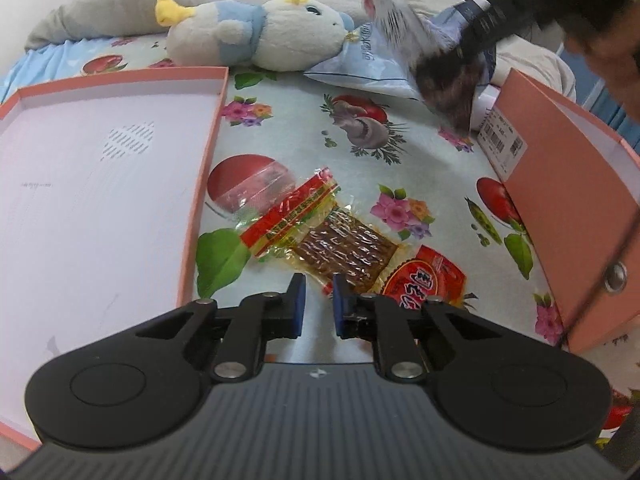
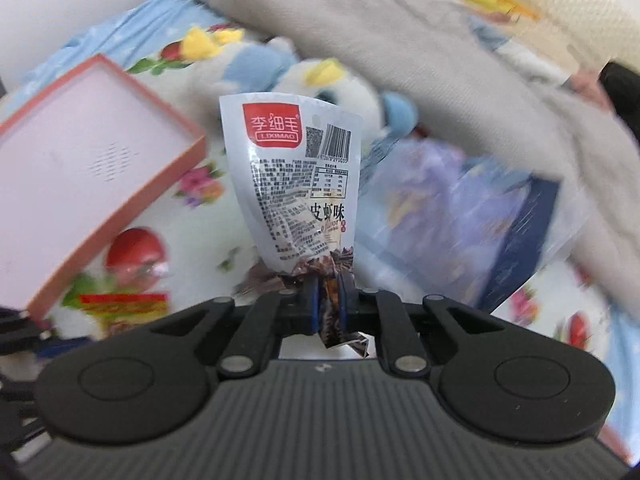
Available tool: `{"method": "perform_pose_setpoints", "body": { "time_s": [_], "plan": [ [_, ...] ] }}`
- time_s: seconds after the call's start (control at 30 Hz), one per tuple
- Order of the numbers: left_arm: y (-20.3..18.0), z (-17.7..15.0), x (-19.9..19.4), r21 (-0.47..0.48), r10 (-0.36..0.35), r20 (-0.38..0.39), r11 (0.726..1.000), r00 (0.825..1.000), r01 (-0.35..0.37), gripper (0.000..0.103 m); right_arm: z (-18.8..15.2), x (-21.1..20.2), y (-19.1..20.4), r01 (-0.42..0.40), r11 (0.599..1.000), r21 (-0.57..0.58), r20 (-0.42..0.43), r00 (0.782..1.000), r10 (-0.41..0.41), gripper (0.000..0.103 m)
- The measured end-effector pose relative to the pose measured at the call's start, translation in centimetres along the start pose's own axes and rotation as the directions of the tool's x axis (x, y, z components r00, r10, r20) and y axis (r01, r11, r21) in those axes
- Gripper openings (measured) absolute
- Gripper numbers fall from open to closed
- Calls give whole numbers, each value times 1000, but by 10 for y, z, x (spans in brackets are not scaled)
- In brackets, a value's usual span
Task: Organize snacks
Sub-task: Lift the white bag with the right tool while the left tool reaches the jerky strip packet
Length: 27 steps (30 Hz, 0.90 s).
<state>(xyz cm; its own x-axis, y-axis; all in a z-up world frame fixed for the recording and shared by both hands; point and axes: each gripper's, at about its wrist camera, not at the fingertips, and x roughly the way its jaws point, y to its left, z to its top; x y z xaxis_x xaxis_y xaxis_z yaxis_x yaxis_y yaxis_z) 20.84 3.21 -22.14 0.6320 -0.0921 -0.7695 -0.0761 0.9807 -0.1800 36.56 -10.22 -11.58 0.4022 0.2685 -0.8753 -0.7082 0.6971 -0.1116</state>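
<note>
Between right jaws: white packet (image 2: 296, 184) clamped (upright) | left jaws apart, red snack (image 1: 344, 248) ahead

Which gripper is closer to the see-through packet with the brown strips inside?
Left. The left gripper hovers open right over the clear yellow-edged packet of brown strips. The right gripper is up in the air away from it, pinching a white snack pouch.

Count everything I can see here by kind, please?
Snack packets: 4 (white packet, clear packet, red packet, blue bag)
Pink boxes: 2 (lid, box)
Stuffed toys: 1
Grippers: 2 (left, right)
Total: 9
</note>
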Motion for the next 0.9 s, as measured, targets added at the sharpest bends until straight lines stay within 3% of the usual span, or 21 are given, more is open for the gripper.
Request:
{"method": "perform_pose_setpoints", "body": {
  "time_s": [0.2, 0.3, 0.37, 0.47, 0.5, 0.6, 0.8, 0.9],
  "plan": [
    [20, -1, -1, -149, -60, -1, 987, 998, 59, 18, -30, 29, 18, -65, 997, 36, -87, 994, 68, 12],
    [23, 1, 0, -176, -71, -9, 982, 997, 69, 19, -43, 36, 23, -92, 994, 61, -102, 990, 98, 13],
    [22, 2, 2, -183, -85, -5, 980, 996, 82, 26, -47, 37, 25, -94, 994, 61, -91, 991, 99, 13],
    [22, 4, 7, -228, -140, 8, 964, 990, 138, 47, -49, 38, 32, -84, 996, 38, -94, 992, 88, 13],
    [23, 5, 9, -253, -161, 13, 954, 987, 159, 53, -50, 38, 34, -80, 997, 21, -100, 992, 82, 13],
    [26, 6, 14, -313, -204, 28, 928, 979, 202, 54, -51, 41, 42, -66, 998, -25, -111, 992, 63, 13],
    [43, 7, 29, -474, -338, 54, 819, 940, 322, 54, -59, 33, 51, -111, 994, 9, -127, 986, 111, 13],
    [48, 6, 31, -507, -359, 71, 790, 931, 344, 54, -62, 31, 51, -119, 992, 38, -136, 983, 124, 13]
  ]
}}
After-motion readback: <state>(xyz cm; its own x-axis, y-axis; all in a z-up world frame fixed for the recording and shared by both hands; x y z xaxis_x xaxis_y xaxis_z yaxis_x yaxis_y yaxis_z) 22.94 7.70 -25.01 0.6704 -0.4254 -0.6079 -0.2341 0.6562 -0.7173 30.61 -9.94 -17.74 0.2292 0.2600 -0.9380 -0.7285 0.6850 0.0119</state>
